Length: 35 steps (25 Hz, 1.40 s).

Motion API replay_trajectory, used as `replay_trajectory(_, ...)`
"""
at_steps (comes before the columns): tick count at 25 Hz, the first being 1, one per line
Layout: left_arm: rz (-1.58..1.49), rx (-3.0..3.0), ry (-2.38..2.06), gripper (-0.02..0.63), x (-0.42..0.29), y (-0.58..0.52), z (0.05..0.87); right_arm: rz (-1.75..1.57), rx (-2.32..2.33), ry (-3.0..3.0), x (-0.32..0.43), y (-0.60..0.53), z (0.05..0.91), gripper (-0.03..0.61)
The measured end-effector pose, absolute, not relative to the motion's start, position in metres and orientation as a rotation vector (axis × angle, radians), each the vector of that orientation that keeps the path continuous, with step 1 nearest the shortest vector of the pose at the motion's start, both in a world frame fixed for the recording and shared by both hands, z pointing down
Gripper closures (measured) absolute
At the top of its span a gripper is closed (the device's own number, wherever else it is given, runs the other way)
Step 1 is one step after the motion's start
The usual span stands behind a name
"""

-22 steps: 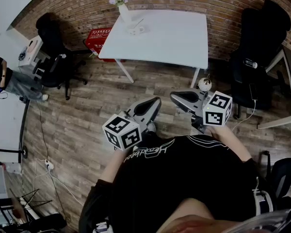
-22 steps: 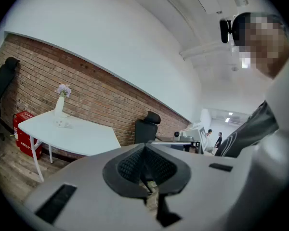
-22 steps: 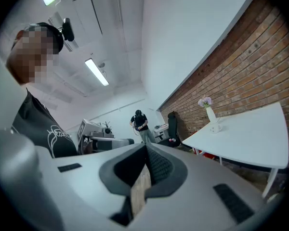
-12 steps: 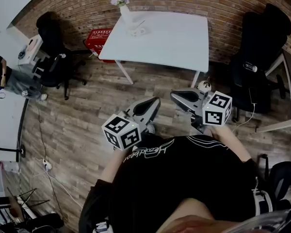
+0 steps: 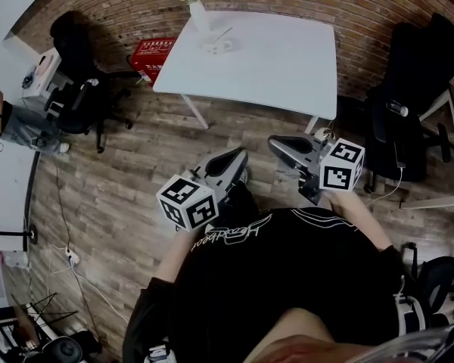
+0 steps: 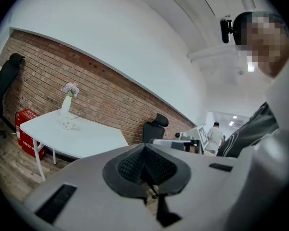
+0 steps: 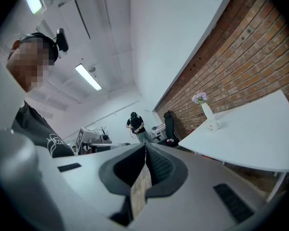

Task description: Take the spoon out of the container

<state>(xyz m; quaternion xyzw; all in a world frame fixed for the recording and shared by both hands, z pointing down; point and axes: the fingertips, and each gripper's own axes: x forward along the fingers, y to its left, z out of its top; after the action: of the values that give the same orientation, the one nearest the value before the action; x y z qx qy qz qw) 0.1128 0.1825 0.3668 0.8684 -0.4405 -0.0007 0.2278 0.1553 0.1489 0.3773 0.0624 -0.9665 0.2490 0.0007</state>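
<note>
A white cup point(image 5: 214, 47) with a spoon point(image 5: 224, 34) leaning in it stands on the white table point(image 5: 272, 59), beside a white vase point(image 5: 199, 12) of purple flowers. Both grippers are held close to my chest, well short of the table. My left gripper point(image 5: 237, 156) is shut with nothing in it, and so is my right gripper point(image 5: 277, 144). The left gripper view shows the cup point(image 6: 67, 125) far off beyond the shut left gripper point(image 6: 144, 161). In the right gripper view the cup point(image 7: 213, 125) is small and distant past the shut right gripper point(image 7: 145, 163).
A red crate point(image 5: 153, 54) sits under the table's left end. Black office chairs stand at the left point(image 5: 79, 89) and the right point(image 5: 416, 97). A person point(image 5: 0, 119) is at the left edge. Cables point(image 5: 72, 259) lie on the wooden floor.
The head view has shifted slightly, so the table sits a little further right and higher. Both grippers stay shut and have barely moved.
</note>
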Motion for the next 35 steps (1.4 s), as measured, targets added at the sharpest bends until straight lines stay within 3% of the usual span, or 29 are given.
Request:
replay_trajectory(23, 0.03, 2.35, -1.268, 0.609, -0.163, -0.14, 0.375, 0.833, 0.613, -2.968, -0.034, -0.184, 0.385, 0.581)
replay_trajectory(35, 0.065, 2.321, -1.297, 0.609, -0.202, -0.2, 0.401, 0.84, 0.809, -2.908, -0.048, -0.265, 0.41, 0.581)
